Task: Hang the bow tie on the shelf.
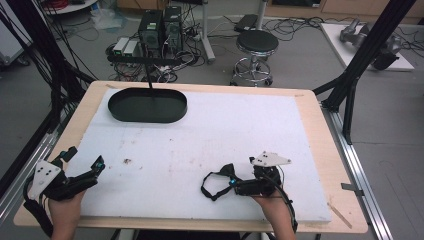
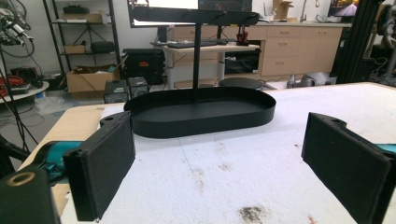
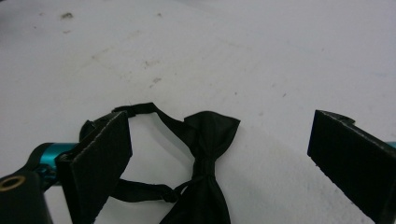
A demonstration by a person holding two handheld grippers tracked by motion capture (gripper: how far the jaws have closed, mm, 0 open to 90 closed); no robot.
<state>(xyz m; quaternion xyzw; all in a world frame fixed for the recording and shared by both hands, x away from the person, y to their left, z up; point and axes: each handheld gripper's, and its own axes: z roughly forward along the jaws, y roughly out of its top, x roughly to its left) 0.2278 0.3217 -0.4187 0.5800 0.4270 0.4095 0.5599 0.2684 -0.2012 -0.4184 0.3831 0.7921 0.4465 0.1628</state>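
Note:
A black bow tie (image 1: 227,171) with a looped strap lies on the white foam board (image 1: 225,125) near the front edge. My right gripper (image 1: 239,176) points left at it, open. In the right gripper view the bow tie (image 3: 208,135) lies between the spread jaws of the right gripper (image 3: 219,144), untouched by the pads, with the left jaw in front of part of the strap. My left gripper (image 1: 85,157) rests open at the board's front left corner. Nothing lies between the jaws of the left gripper (image 2: 219,140), which faces a black oval tray (image 2: 201,123).
The oval tray (image 1: 147,117) sits at the back left of the board, with a thin post and black crossbar (image 1: 145,59) rising from it. Behind the table stand a stool (image 1: 256,42) and computer boxes (image 1: 160,27). A black frame post (image 1: 360,55) borders the right side.

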